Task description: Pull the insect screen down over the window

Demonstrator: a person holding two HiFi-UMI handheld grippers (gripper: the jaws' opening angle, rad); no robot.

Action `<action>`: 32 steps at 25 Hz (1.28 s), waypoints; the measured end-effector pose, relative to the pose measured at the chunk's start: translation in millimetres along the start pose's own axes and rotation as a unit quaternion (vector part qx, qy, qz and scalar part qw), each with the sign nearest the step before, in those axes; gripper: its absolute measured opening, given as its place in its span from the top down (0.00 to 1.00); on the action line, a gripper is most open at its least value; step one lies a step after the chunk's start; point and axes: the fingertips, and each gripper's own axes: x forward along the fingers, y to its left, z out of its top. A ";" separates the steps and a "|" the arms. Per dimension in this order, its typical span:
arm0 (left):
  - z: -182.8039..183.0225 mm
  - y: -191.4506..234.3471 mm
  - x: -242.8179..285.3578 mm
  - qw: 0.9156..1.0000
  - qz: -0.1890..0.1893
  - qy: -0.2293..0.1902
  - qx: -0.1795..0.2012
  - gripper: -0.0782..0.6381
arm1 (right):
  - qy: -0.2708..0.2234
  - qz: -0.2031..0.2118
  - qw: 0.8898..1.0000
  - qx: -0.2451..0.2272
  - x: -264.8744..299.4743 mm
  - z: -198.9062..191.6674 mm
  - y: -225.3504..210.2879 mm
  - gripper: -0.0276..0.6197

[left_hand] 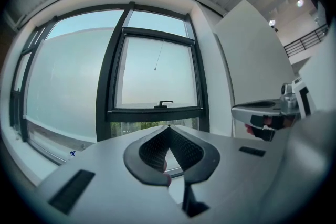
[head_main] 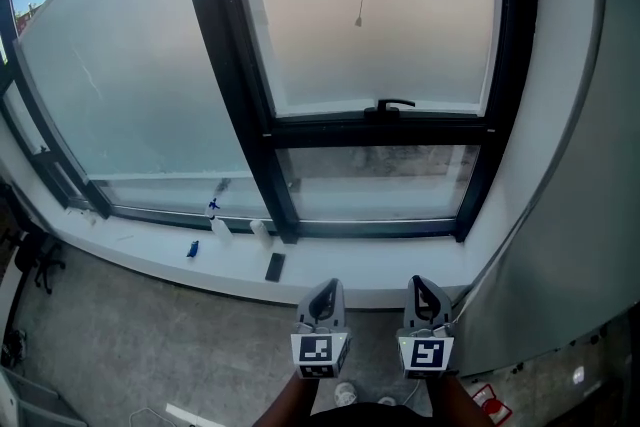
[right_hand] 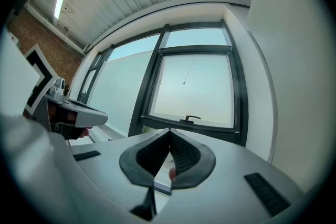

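Note:
The black-framed window (head_main: 385, 130) fills the head view, with a black handle (head_main: 393, 104) on its lower sash rail. A thin pull cord (head_main: 358, 20) with a small end piece hangs in front of the upper pane. The screen itself is not visible. My left gripper (head_main: 327, 289) and right gripper (head_main: 421, 285) are side by side at the bottom of that view, well short of the window, both shut and empty. The left gripper view shows its jaws (left_hand: 168, 127) closed tip to tip, pointing at the handle (left_hand: 166, 104) and cord (left_hand: 155, 67). In the right gripper view the jaws (right_hand: 169, 131) are also closed below the cord (right_hand: 184, 82).
A white sill (head_main: 150, 255) below the window carries a small blue item (head_main: 192, 249), a dark flat item (head_main: 275, 266) and two pale bottles (head_main: 221, 229). A white wall (head_main: 585, 165) stands close on the right. A dark chair (head_main: 35, 260) sits at the far left.

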 end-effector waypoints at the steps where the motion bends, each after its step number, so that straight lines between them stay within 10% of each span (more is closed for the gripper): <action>1: 0.4 2.8 -0.2 1.000 0.002 0.001 -0.001 0.89 | 0.001 0.001 1.000 0.001 0.9 0.0 1.7 0.95; 32: -4.7 60.7 36.0 0.999 -0.041 0.012 0.029 0.89 | 0.031 -0.030 0.999 -0.002 56.1 -12.0 32.1 0.95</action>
